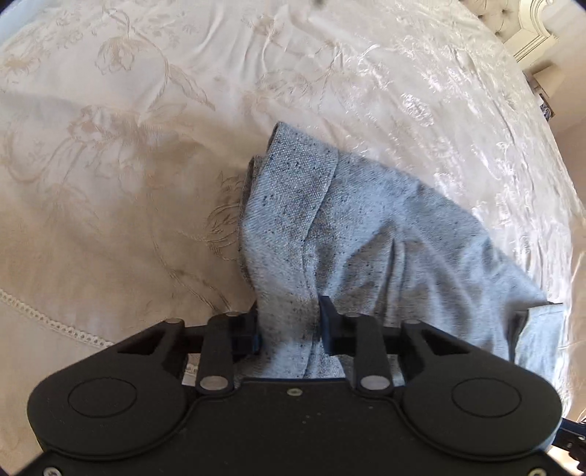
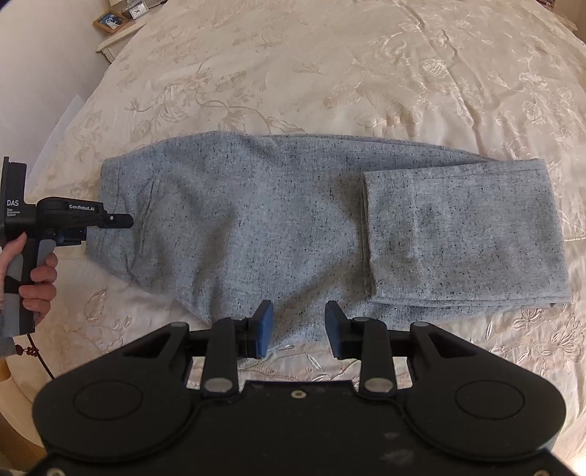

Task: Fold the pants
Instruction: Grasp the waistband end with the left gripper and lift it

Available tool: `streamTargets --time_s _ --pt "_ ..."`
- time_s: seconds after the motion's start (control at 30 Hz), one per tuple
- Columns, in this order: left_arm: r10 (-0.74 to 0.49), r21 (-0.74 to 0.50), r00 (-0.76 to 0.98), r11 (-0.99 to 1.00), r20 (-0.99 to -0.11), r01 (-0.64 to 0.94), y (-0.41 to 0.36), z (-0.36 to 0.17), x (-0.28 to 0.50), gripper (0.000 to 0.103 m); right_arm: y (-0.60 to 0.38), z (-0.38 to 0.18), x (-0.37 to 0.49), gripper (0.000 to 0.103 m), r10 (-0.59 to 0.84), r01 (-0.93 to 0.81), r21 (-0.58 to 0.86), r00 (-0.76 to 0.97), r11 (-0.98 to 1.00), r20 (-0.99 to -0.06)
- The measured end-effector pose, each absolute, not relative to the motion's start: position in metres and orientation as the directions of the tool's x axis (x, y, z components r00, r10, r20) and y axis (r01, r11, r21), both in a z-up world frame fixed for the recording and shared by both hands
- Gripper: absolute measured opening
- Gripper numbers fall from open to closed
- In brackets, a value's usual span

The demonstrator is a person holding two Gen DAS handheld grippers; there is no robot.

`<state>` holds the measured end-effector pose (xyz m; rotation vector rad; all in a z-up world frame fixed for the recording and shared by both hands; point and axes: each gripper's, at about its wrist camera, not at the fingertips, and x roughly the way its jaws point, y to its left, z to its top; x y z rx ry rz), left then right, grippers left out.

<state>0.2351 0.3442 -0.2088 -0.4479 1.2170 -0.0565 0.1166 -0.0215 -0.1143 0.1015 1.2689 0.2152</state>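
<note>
Grey speckled pants (image 2: 256,219) lie flat across the cream bedspread (image 2: 329,73), waistband to the left. The leg ends are folded back over themselves at the right (image 2: 461,230). My left gripper (image 1: 289,313) is shut on a bunched fold of the pants (image 1: 366,234) at the waistband end, with the cloth filling the gap between its pads. In the right wrist view that left gripper (image 2: 122,220) sits at the pants' left edge. My right gripper (image 2: 298,326) hangs open over the near edge of the pants, nothing between its blue pads.
A person's hand (image 2: 34,278) holds the left gripper's handle at the bed's left side. A bedside table with a picture frame (image 2: 110,20) and a small clock (image 2: 139,12) stands beyond the bed. A tufted headboard (image 1: 505,18) shows at the far right.
</note>
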Motion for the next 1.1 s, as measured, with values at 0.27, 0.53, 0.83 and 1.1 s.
streamTargets --time_s 0.27,0.53,0.83,1.1 --pt "-0.145 -0.233 0.403 0.956 -0.903 -0.178 0.295 -0.143 0.230 0.030 -0.052 -0.115 0.126 0.033 0.265 -0.098 0.247 0.295 0.964 -0.918" --pt "-0.076 -0.169 0.470 0.973 -0.879 -0.159 0.202 -0.079 0.230 0.029 -0.116 -0.128 0.138 0.033 0.324 -0.106 0.306 0.279 0.946 -0.904" --pt "-0.151 -0.174 0.497 0.985 -0.854 0.000 0.039 -0.052 0.240 0.028 -0.218 -0.134 0.149 0.033 0.348 -0.074 0.342 0.296 0.937 -0.890" --pt "-0.214 -0.201 0.349 0.977 -0.912 0.074 -0.097 -0.121 0.257 0.010 -0.295 -0.141 0.155 0.035 0.328 -0.006 0.344 0.321 0.939 -0.888"
